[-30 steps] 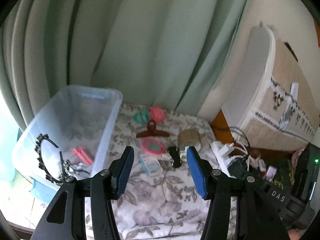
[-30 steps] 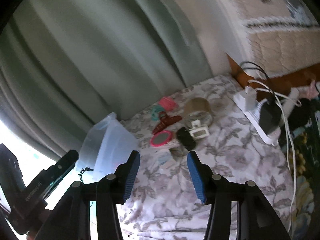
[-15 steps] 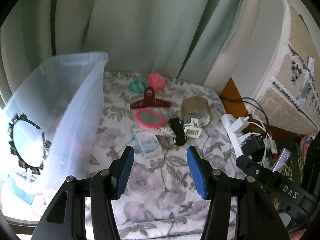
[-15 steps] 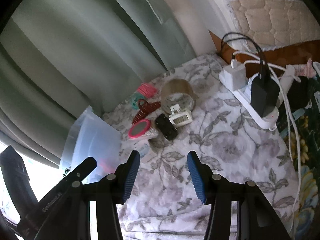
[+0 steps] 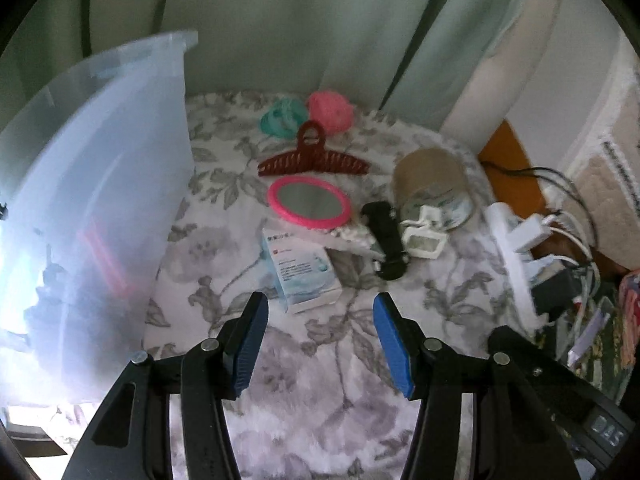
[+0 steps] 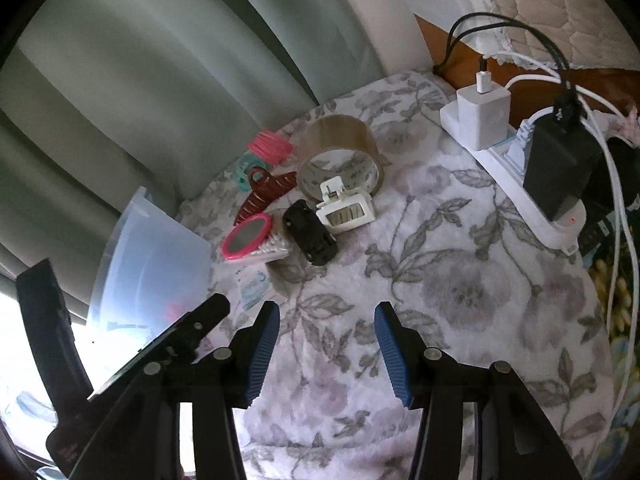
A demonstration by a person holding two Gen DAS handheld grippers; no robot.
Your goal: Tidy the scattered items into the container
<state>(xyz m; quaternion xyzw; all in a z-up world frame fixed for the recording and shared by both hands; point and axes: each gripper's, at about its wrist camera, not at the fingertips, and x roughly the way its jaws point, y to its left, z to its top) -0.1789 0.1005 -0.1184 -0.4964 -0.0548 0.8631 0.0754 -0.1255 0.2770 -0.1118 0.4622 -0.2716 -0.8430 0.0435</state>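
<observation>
A translucent plastic storage bin [image 5: 92, 184] stands at the left edge of the floral cloth [image 5: 312, 380], with something pink dimly visible through its wall. Beside it the small pale-blue printed box [image 5: 300, 272] lies flat, long axis running away from the camera, lettering unreadable. The left gripper [image 5: 320, 320] and right gripper [image 6: 324, 332] hang half-open, holding nothing.

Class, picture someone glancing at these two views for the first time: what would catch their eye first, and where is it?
Probably the pink-rimmed mirror mid-cloth, with the dark red claw clip just behind it. Left stands the big translucent container; both open grippers, left gripper and right gripper, hang empty.
</observation>
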